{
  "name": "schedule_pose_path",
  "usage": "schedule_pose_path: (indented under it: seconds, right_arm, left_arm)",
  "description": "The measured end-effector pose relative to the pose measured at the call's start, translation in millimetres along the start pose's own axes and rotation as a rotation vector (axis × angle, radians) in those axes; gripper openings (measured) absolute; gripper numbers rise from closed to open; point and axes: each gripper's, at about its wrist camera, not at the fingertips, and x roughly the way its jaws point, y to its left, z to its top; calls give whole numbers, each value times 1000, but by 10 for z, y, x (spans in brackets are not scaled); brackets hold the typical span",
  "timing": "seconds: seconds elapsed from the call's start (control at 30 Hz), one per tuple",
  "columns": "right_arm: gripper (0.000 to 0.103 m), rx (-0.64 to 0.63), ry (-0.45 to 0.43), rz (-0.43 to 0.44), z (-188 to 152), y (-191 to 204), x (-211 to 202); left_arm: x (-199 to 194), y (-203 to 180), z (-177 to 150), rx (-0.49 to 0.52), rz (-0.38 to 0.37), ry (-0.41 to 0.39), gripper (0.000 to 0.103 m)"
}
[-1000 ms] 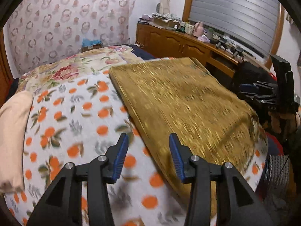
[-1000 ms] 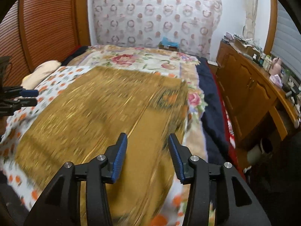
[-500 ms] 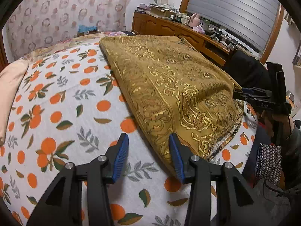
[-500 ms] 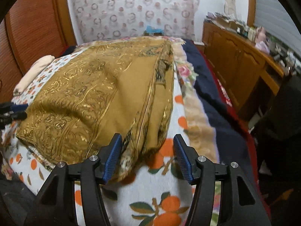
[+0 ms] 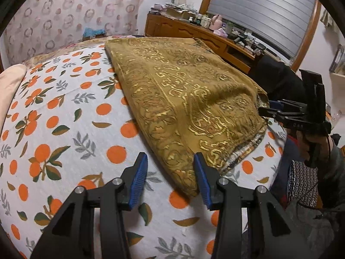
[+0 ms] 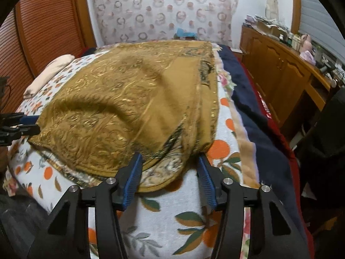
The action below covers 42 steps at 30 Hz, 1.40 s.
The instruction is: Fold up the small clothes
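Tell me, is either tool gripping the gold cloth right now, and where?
Neither. Both the left tool and the right tool are open at the near corners of the gold cloth, not clamped.

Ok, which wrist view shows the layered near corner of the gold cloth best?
The right wrist view: the gold cloth's stacked corner lies between the open right gripper's fingers, pale patterned underlayer exposed. The left wrist view shows the opposite near corner by the left gripper, and that corner only distantly.

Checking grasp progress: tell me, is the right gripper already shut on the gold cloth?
No: the right gripper is open, its blue pads straddling the gold cloth's near corner.
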Motion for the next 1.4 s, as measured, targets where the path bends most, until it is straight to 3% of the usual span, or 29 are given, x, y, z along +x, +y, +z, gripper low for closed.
schedule_pose_path:
  seconds: [0.1,0.17,0.27,0.33,0.63,0.87,1.1,1.27,1.4]
  right_arm:
    - [43,-7,-14,-1,-32,52,-8]
    - [27,-3,-21,22,-37,60,-9]
    - [8,5,-31,57,-36,51,-10]
    - [4,17,-57,71,-7,31,-38]
    - [3,45,-238,119,487,-77,-316]
    - [3,37,-326,117,1120,-251,-196]
    - [3,17,-313,111,1667,-375,189]
    - [3,20,-266,89,1913,-496,486]
    - [4,27,-220,73,1990,-559,718]
  left_arm:
    - [15,-9,3,-4,-27,18,14]
    - [19,-15,33,-2,-33,19,7]
    - [-40,-29,78,6,-38,-1,2]
    - [-131,-48,149,7,-46,-38,2]
    - [-419,-19,949,15,-33,-229,1]
    - [-246,309,1521,-24,13,-280,1]
    - [62,648,1929,-54,62,-268,1]
    - [411,795,2182,-50,106,-225,1]
    - [593,904,2248,-58,101,-199,1]
